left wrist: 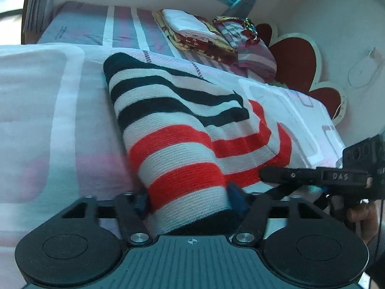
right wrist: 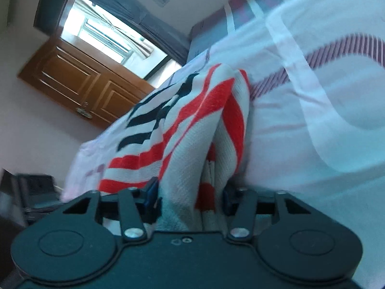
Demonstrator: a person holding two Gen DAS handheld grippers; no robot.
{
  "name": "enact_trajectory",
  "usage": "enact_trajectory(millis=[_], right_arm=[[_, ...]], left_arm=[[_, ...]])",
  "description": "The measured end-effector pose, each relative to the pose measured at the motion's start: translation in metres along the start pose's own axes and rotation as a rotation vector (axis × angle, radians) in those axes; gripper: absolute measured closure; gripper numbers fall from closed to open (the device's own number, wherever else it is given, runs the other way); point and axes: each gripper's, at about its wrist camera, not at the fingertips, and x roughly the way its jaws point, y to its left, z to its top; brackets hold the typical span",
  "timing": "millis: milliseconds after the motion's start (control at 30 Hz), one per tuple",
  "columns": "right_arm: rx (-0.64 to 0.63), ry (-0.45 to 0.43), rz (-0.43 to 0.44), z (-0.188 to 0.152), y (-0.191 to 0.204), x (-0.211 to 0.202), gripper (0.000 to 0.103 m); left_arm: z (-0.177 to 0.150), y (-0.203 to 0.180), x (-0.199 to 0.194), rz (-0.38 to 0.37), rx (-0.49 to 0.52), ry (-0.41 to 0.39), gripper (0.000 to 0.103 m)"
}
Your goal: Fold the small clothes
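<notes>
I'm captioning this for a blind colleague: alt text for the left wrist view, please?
The left gripper clamps a folded red, black and white striped knit garment lying on a pale pink bedsheet; the right gripper grips its edge alongside.

The left wrist camera sits low over the bed [left wrist: 60, 110], just behind the left gripper [left wrist: 190, 200], and faces along the mattress toward the far wall and a stack of folded cloths [left wrist: 195, 31]. It is very near the striped garment [left wrist: 173, 125] — the cloth fills the middle of the view. The right gripper [left wrist: 276, 175] enters this view from the right edge.

The right wrist camera is tilted, behind the right gripper [right wrist: 191, 197], and looks across the bed [right wrist: 312, 110] toward a wooden door [right wrist: 79, 79] and a window [right wrist: 105, 36]. It is equally close to the striped garment [right wrist: 192, 125].

Both views share the garment and the bedsheet around it.
</notes>
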Motion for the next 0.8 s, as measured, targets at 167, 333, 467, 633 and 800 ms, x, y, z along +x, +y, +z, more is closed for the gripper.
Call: enact_trajectory(millis=[167, 333, 467, 633, 800], right_arm=[[-0.013, -0.043, -0.009, -0.006, 0.008, -0.011, 0.067], [-0.036, -0.086, 0.01, -0.009, 0.025, -0.028, 0.067], [-0.061, -0.102, 0.003, -0.008, 0.038, -0.041, 0.067], [-0.088, -0.117, 0.002, -0.011, 0.058, -0.048, 0.067], [-0.117, -0.125, 0.01, -0.016, 0.088, -0.044, 0.067]], left_arm=[[0.003, -0.005, -0.015, -0.005, 0.023, -0.024, 0.053], [0.008, -0.018, -0.033, -0.004, 0.083, -0.037, 0.053], [0.01, -0.027, -0.049, -0.007, 0.103, -0.052, 0.053], [0.007, -0.029, -0.078, -0.007, 0.121, -0.071, 0.053], [-0.001, -0.019, -0.113, 0.0, 0.132, -0.102, 0.053]])
